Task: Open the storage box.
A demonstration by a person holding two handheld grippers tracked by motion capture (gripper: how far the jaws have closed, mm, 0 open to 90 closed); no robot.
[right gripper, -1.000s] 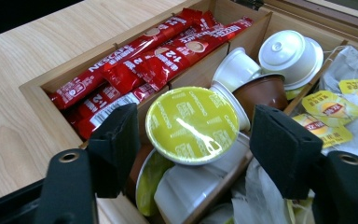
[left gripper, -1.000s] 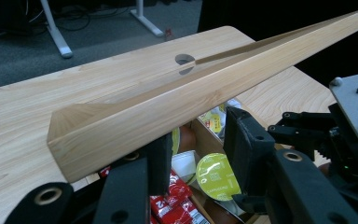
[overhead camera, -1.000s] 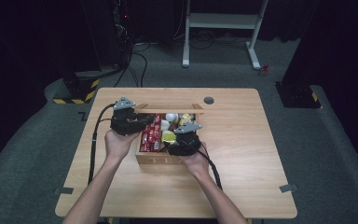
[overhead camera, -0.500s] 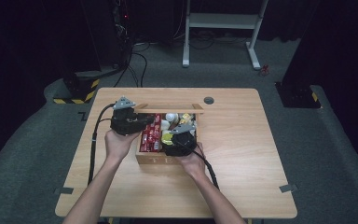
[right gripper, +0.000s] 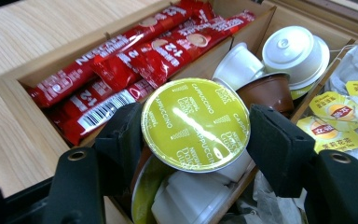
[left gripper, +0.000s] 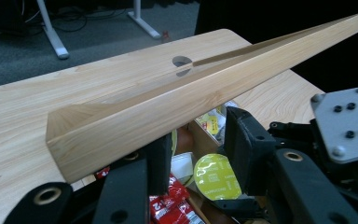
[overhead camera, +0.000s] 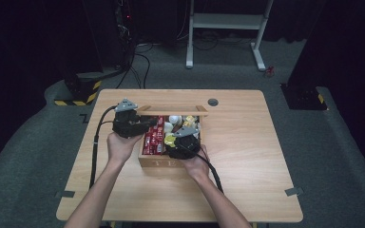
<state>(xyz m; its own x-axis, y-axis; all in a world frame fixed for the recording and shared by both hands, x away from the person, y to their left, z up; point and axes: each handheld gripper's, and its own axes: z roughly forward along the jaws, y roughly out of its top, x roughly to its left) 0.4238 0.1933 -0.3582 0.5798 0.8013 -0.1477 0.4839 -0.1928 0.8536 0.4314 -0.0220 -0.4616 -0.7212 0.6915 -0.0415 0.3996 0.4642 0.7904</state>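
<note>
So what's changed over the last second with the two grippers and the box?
The right gripper moved left and toward the person over the wooden box, its jaws around a green-lidded capsule. The left gripper stayed at the box's left, at the open lid.

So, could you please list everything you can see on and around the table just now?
Table: one, light wood, centre.
Wooden box: one, on the table, open, with compartments.
Box lid: one, light wood, raised over the box, resting across the left gripper's jaws.
Coffee stick sachets: several, red, left compartment.
Cappuccino capsule: one, yellow-green foil lid, between the right gripper's jaws.
Other capsules: several, white and brown, middle compartment.
Tea bag tags: a few, yellow, right compartment.
Desk frame: one, white, on the floor behind.
Left gripper: black, at the box's left.
Right gripper: black, over the box.
</note>
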